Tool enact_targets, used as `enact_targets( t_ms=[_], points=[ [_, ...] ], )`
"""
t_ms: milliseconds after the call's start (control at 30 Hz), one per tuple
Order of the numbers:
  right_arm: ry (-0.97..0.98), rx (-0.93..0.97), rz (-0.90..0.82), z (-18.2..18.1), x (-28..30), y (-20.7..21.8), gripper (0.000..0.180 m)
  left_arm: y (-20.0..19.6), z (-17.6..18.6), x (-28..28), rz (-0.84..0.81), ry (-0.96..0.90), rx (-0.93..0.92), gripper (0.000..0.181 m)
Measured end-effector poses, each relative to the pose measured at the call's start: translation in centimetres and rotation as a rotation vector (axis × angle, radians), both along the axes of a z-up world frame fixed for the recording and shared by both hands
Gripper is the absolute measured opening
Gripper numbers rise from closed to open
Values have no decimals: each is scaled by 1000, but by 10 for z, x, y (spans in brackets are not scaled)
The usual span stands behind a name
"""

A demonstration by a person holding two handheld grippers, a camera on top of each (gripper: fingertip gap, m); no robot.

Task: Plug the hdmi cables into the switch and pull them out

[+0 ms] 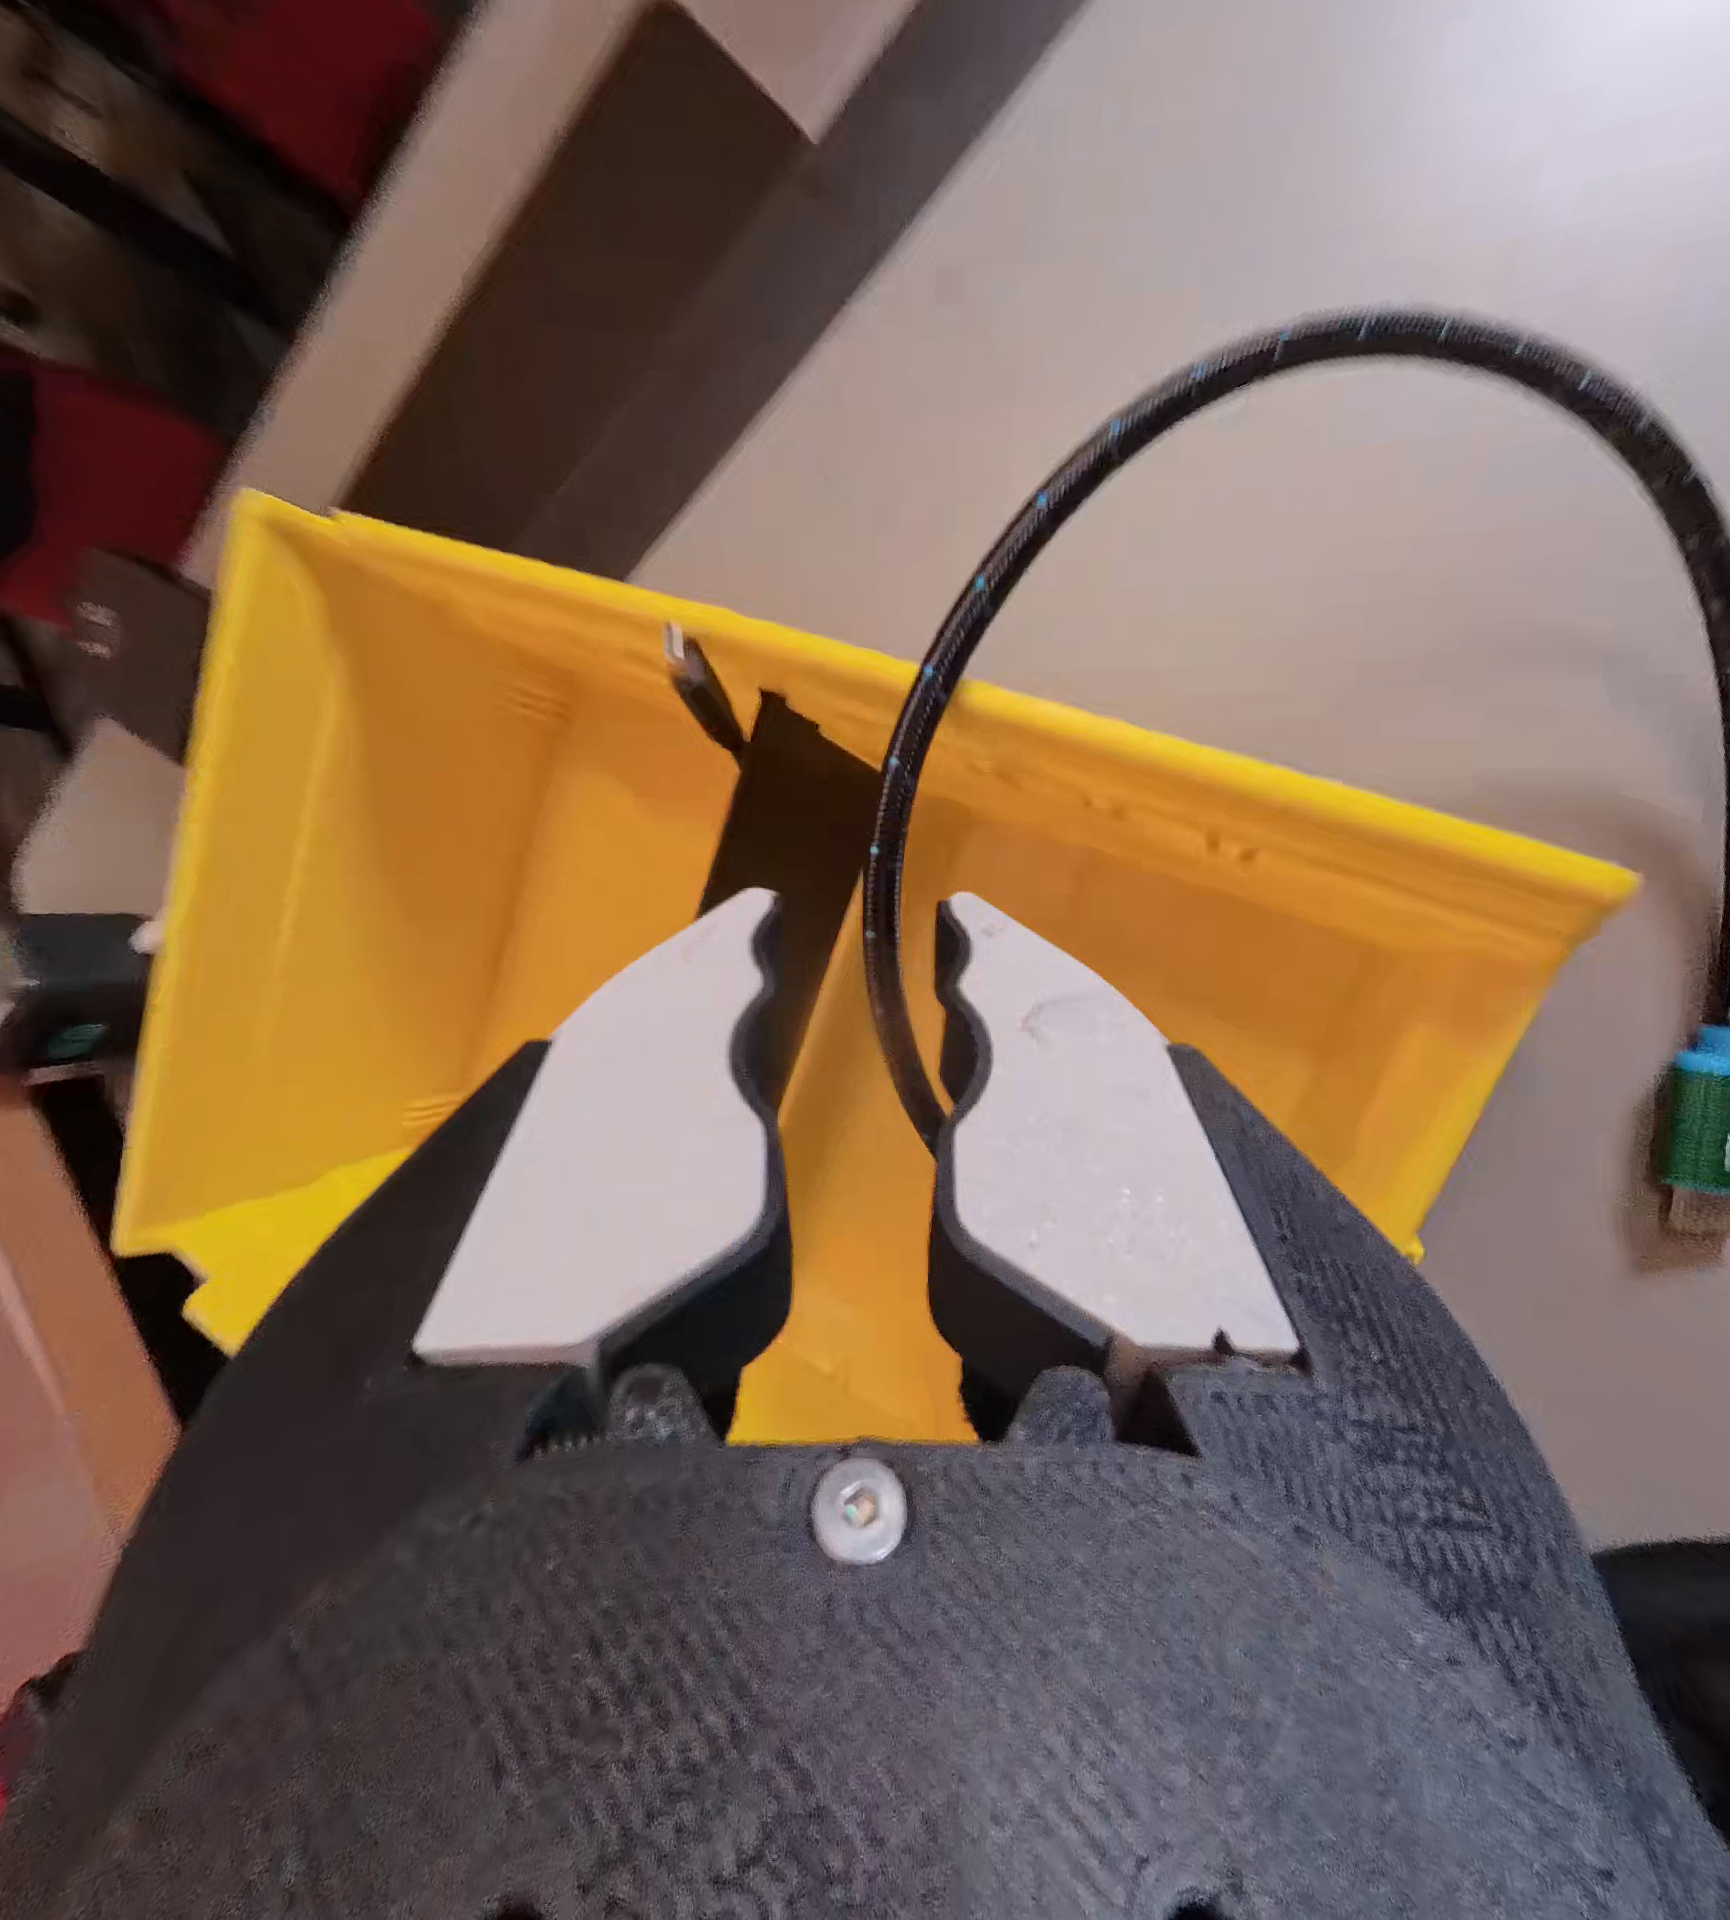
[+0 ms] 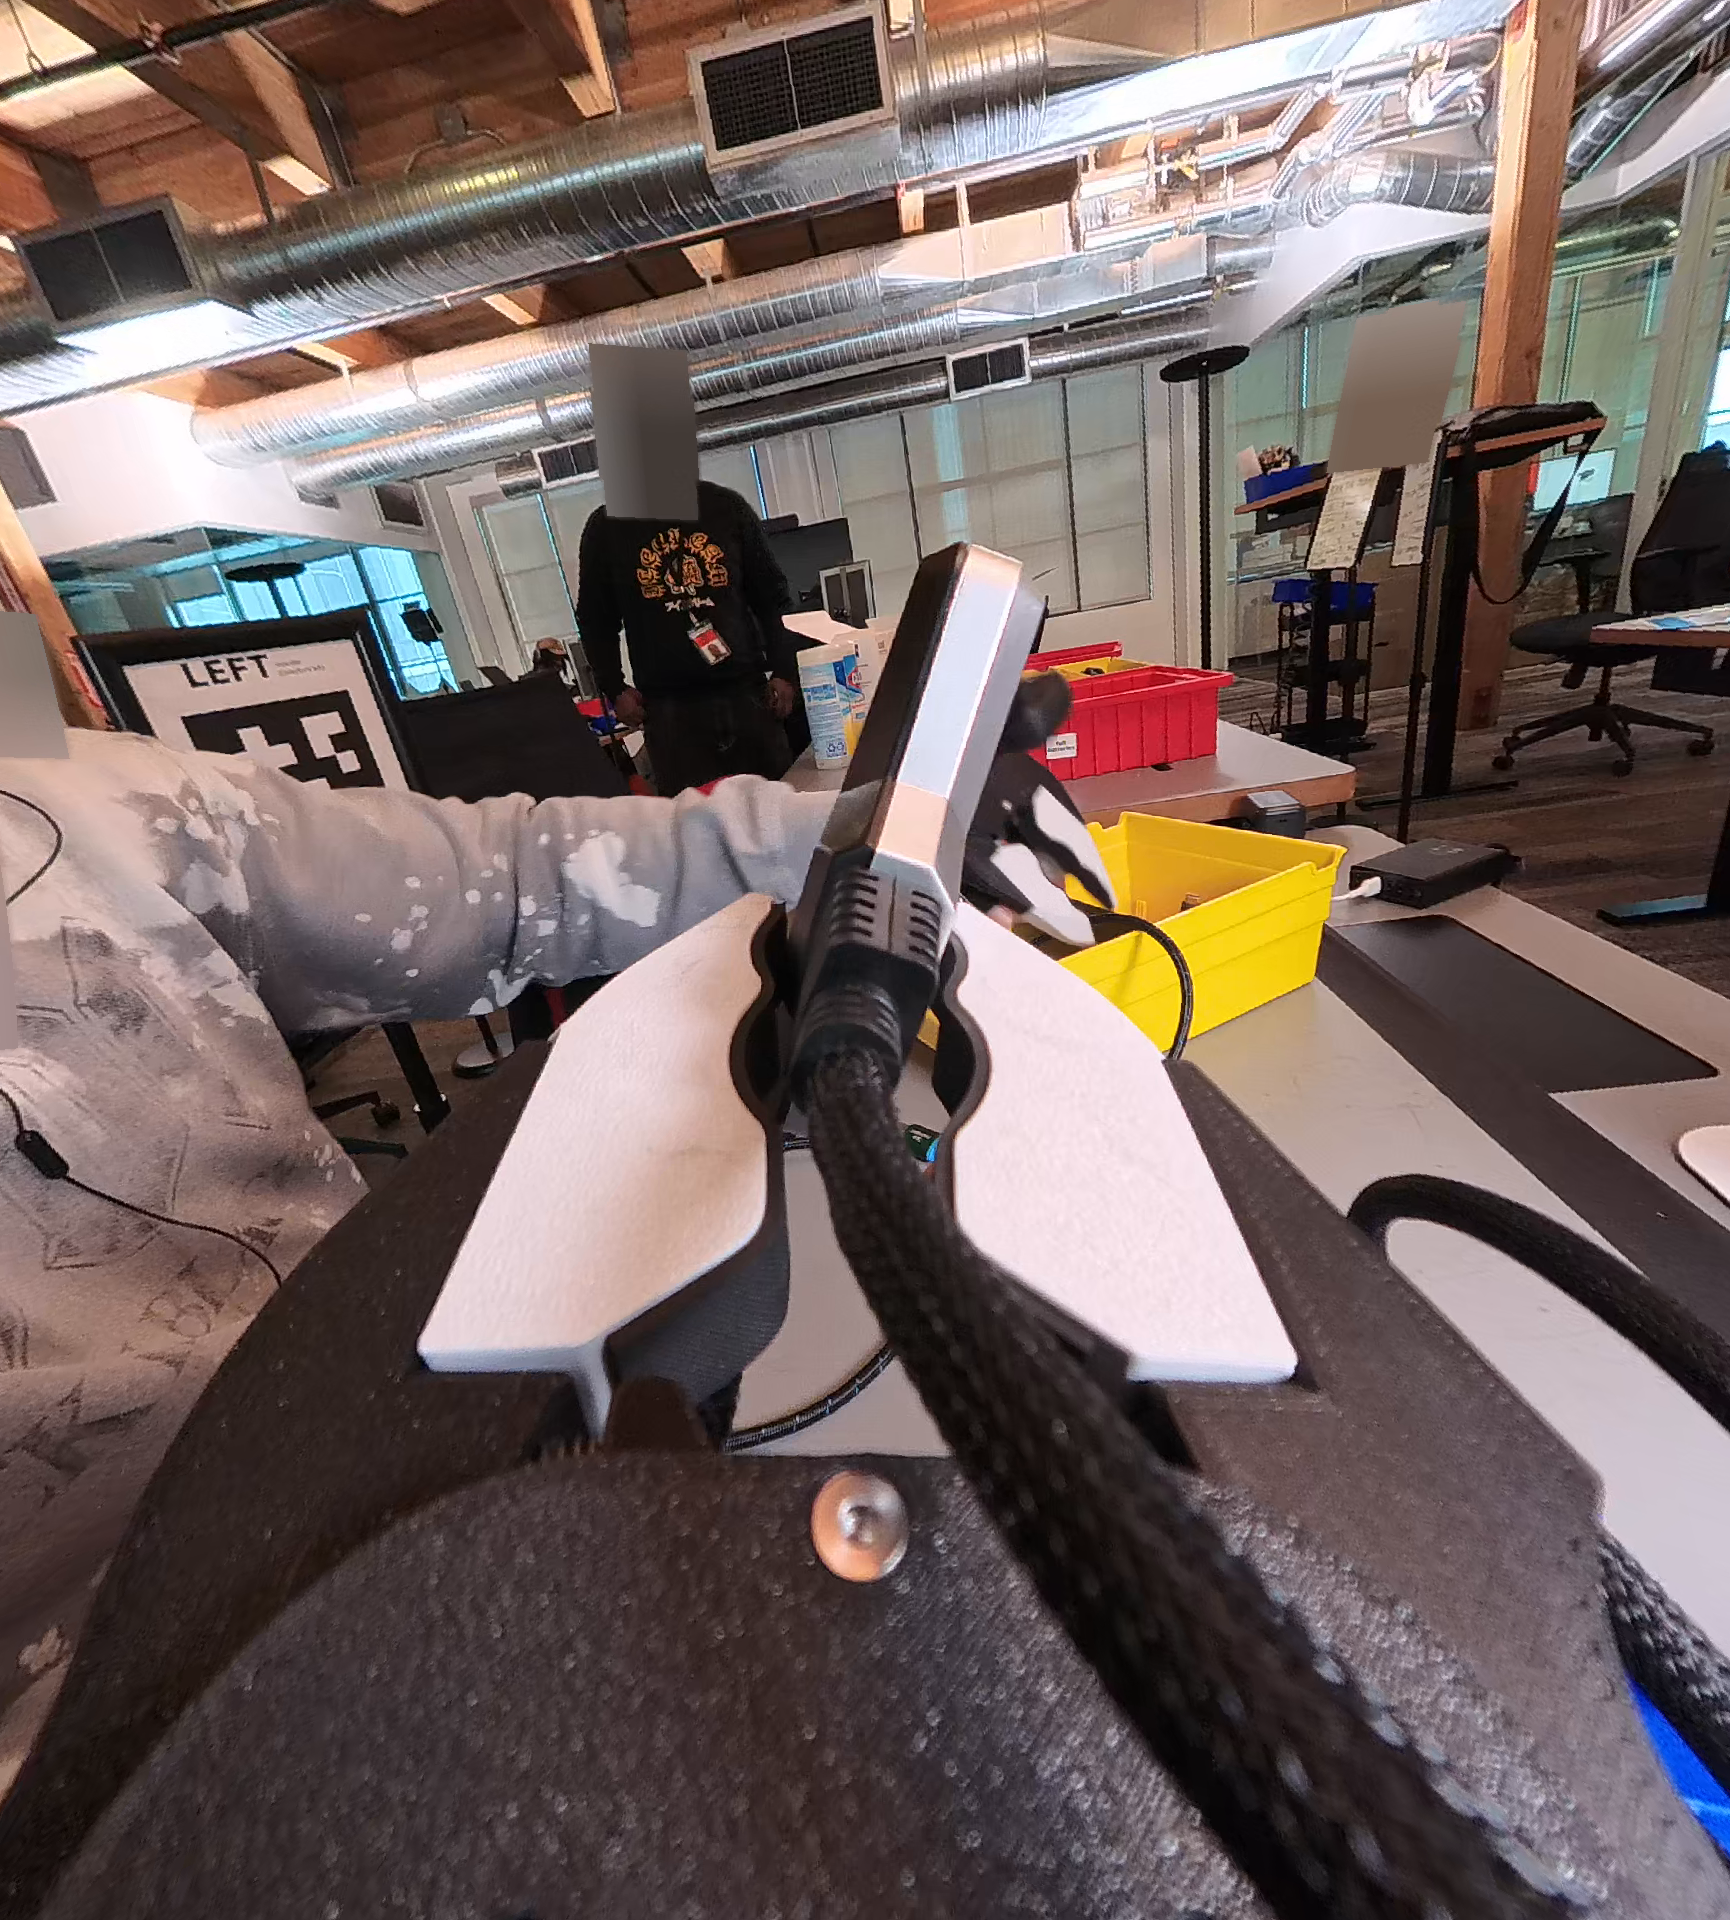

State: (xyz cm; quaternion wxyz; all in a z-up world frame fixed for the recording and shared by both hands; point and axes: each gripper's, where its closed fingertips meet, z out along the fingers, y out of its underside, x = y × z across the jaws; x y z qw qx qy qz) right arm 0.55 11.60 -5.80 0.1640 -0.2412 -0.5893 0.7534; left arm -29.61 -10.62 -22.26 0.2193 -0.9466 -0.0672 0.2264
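The right gripper (image 2: 856, 961) was clamped on the ribbed black plug (image 2: 876, 940) of a thick braided cable (image 2: 954, 1278), with the silver-edged switch (image 2: 944, 707) standing tilted off the plug's far end, apparently lifted clear of the table (image 2: 1526, 1122). That plug body looked rigid and ridged, the best place to grip; the switch seemed light enough to hang from it.

The left gripper (image 1: 856, 956) pointed down into the yellow bin (image 1: 373, 935), fingers parted. A thinner black braided HDMI cable (image 1: 1463, 374) passed between them, touching the right finger (image 1: 1079, 1164), not pinched. It arched stiffly over the bin's rim, its green-and-blue connector (image 1: 1723, 1127) dangling outside. That hard shell, judged less slippery than the braid, would suit grasping.
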Motion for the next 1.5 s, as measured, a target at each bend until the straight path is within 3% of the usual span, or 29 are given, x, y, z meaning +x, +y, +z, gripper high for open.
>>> enact_targets(
  t_ms=[33, 167, 433, 700, 933, 1133, 1333, 1500],
  points=[
    [-1, -1, 0, 0, 0, 1, 25, -1, -6, -2, -9, -31, -25, 12],
    [1, -11, -10, 0, 1, 6, 25, -11, 18, -15, 61, -83, 38, 7],
    [2, -15, -9, 1, 0, 5, 25, -47, 128, -27, 206, -309, 589, 7],
    [3, -9, 1, 1, 1, 0, 25, -116, 79, -49, 446, -299, 555, 7],
    [2, -15, -5, 1, 0, 3, 25, -135, 52, -51, 480, -267, 484, 7],
    [3, -17, -7, 1, 1, 4, 25, -118, 86, -45, 343, -246, 680, 7],
    [0, -16, -5, 0, 0, 4, 25, -100, 144, -28, 200, -246, 945, 7],
    [-1, -14, -3, 0, 0, 3, 25, -108, 166, -30, 216, -233, 1011, 7]
  ],
)
